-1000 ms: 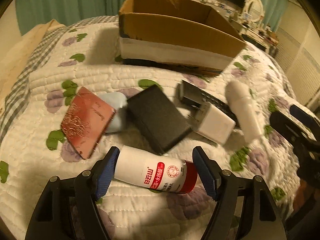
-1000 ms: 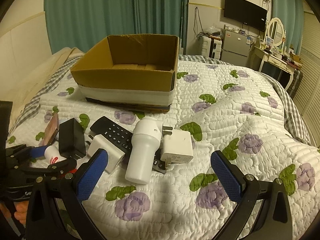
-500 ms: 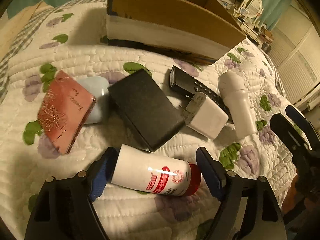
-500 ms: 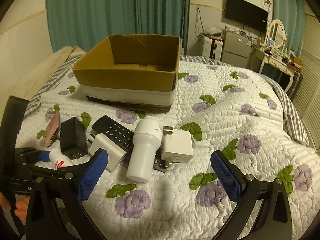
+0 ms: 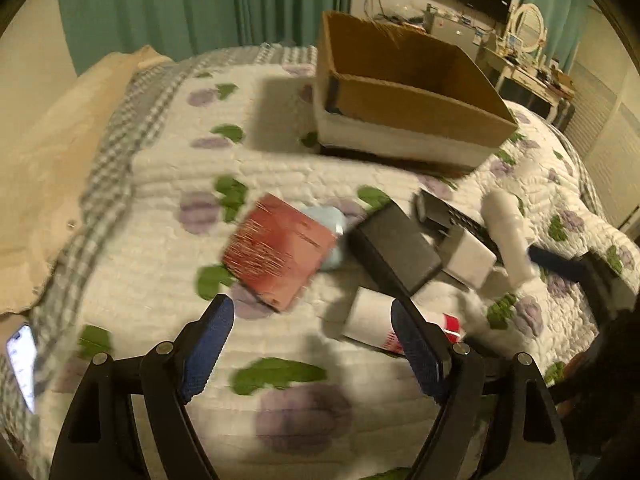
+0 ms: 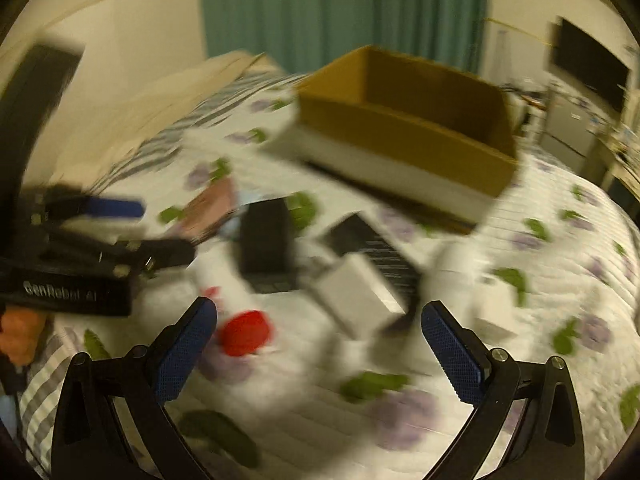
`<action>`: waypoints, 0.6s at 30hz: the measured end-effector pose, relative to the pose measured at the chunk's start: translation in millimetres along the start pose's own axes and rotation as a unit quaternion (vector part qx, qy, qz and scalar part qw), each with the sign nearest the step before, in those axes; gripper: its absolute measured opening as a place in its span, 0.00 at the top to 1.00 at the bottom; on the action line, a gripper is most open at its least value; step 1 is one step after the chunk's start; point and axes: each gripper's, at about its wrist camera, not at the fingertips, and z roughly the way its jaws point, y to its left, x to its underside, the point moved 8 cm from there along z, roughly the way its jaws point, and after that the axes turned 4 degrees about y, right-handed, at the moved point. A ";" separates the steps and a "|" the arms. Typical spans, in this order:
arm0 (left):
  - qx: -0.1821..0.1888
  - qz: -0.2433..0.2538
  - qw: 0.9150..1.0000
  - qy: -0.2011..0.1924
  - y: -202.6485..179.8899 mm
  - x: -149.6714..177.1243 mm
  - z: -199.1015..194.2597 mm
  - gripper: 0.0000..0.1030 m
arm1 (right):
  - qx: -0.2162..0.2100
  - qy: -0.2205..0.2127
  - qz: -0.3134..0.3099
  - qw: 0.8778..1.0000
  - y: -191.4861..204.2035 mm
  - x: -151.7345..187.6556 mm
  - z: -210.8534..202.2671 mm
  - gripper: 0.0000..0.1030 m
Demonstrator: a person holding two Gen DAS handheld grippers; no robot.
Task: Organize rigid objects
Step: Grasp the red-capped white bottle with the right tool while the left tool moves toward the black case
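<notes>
Hovering released and empty over the bed (image 5: 168,200), both claws, left (image 5: 308,344) and right (image 6: 320,344), seem between picks; next, one must straddle the bottle (image 5: 372,316) lying near the box (image 5: 404,120).

Home bedroom: quilted bed (image 5: 168,216), curtains (image 5: 200,4)

Bare quilt (image 5: 168,264) lies open to the left of the clutter. The red card (image 5: 278,252), black box (image 5: 394,250), white charger (image 5: 470,258) and red-capped bottle (image 5: 372,318) crowd the way to the cardboard box (image 5: 408,116).
</notes>
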 end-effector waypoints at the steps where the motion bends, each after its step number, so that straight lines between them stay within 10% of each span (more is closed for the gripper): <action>1: -0.005 0.000 1.000 -0.005 2.6 -1.5 -2.0 0.19 | -0.008 0.009 -0.005 1.000 6.1 -0.6 7.3 0.05; 9: -0.013 0.001 1.000 -0.001 11.7 -4.5 4.6 0.19 | -0.065 0.064 -0.013 0.996 39.1 4.8 59.6 0.28; 11: -0.012 0.003 1.000 -0.001 9.5 -4.6 4.3 0.19 | -0.102 0.064 -0.011 0.993 46.0 7.9 54.5 0.56; 18: -0.012 0.011 1.000 -0.008 -1.4 -9.3 2.5 0.19 | -0.096 0.028 0.010 0.995 26.9 20.2 5.0 0.65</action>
